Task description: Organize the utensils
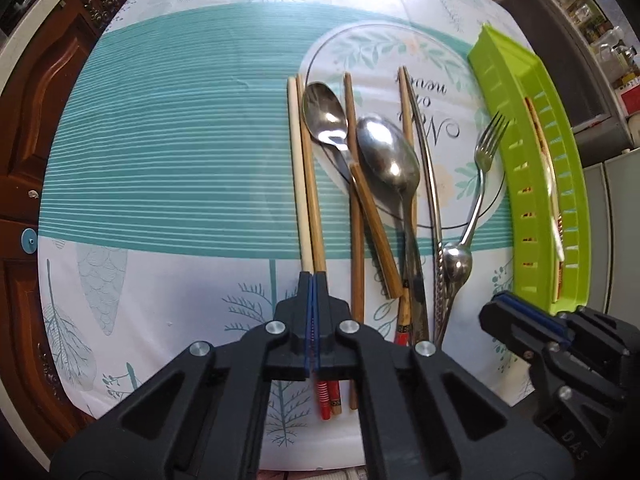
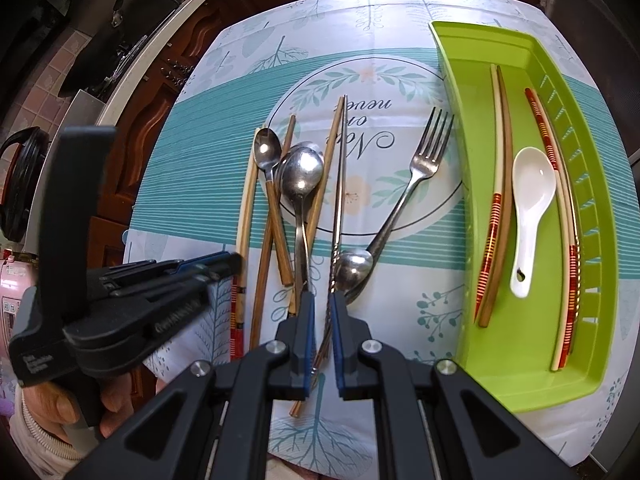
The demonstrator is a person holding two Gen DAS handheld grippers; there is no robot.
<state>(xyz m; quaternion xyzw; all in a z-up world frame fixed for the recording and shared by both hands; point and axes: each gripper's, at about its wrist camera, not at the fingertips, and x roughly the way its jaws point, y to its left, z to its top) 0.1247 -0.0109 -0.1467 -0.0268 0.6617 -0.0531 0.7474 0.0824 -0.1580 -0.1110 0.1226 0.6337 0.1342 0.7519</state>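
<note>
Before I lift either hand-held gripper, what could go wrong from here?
1. The left hand-held gripper is shut right at the chopstick pair; it may catch one stick only.
2. The right hand-held gripper straddles the twisted metal handle, with the fork's end lying against it. Lifting may drag the fork.
3. The green tray already holds a white spoon and chopsticks.

Left wrist view: mounted on the left gripper (image 1: 313,280), facing straight down, close above the desk (image 1: 160,160). Right wrist view: mounted on the right gripper (image 2: 321,300), angled steeply down, equally close. Shared by both: utensil pile at frame centre, green tray (image 1: 532,184) at right edge.
</note>
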